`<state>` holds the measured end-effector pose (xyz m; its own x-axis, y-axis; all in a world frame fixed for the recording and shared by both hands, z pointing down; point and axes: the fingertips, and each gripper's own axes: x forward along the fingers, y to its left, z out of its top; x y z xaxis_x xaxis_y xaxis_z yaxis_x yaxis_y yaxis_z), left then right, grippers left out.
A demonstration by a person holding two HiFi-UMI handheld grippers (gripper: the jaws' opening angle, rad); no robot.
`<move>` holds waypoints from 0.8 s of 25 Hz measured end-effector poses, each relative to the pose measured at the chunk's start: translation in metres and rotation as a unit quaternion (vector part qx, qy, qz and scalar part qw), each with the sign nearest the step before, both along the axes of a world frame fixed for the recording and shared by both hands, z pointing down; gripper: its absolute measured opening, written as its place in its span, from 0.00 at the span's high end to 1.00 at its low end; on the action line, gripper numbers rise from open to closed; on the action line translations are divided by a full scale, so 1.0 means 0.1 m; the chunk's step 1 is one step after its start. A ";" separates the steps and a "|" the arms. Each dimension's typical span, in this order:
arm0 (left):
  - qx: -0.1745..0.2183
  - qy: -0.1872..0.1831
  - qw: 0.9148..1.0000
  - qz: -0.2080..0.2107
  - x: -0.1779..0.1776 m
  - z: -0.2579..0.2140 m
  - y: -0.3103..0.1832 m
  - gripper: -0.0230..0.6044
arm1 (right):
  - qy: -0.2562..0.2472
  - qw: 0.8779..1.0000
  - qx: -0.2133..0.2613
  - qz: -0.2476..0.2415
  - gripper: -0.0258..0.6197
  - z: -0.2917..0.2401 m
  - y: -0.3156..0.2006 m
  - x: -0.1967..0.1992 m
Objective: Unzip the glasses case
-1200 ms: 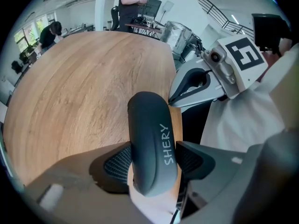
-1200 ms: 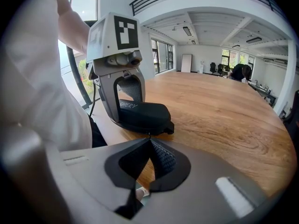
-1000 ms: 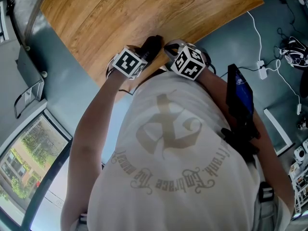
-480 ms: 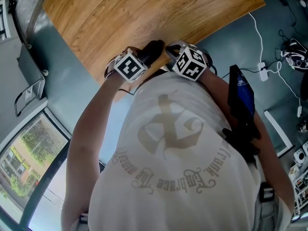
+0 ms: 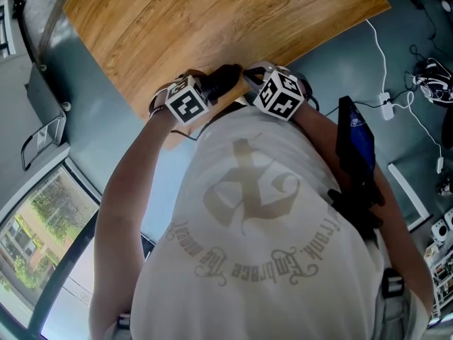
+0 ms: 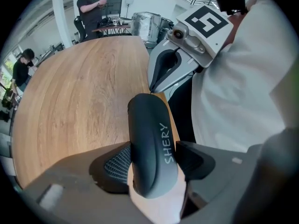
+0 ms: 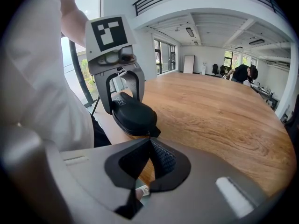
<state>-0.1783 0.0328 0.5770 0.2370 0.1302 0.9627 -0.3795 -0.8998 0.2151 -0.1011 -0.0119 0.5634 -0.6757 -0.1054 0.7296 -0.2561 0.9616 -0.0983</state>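
A dark grey glasses case hangs over the near edge of the wooden table, just in front of my body. My left gripper is shut across the case's width. In the left gripper view the case, printed with light lettering, fills the gap between the jaws of the left gripper. My right gripper meets the case's other end. Its tips are pinched together on the small zipper pull at the end of the case.
The table edge runs right below the case, with grey floor beyond. White cables and a plug lie on the floor at the right. A black device hangs at the person's hip. People work at the table's far side.
My left gripper has rolled about its own line, and its marker cube has shifted slightly left. The case turned with it. The right gripper has stayed still.
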 end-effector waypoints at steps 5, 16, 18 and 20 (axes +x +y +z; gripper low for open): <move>0.004 0.002 1.000 0.019 -0.04 -0.02 0.03 0.46 | 0.001 1.000 0.002 -0.012 0.95 -0.01 0.02 -0.02; 0.004 -0.005 0.997 0.072 -0.06 0.00 0.19 0.46 | -0.005 0.999 0.015 -0.042 0.95 -0.03 0.09 -0.08; 0.005 0.001 0.997 0.079 -0.07 -0.06 0.22 0.46 | -0.006 0.999 0.017 -0.044 0.95 -0.06 0.11 -0.12; 0.003 0.009 0.997 0.082 -0.07 -0.07 0.25 0.46 | -0.008 0.999 0.020 -0.046 0.95 -0.08 0.12 -0.15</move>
<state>-0.1851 0.0579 0.5698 0.2302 0.1640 0.9592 -0.2228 -0.9506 0.2160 -0.1161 -0.0003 0.5552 -0.6954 -0.0711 0.7151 -0.1657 0.9841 -0.0632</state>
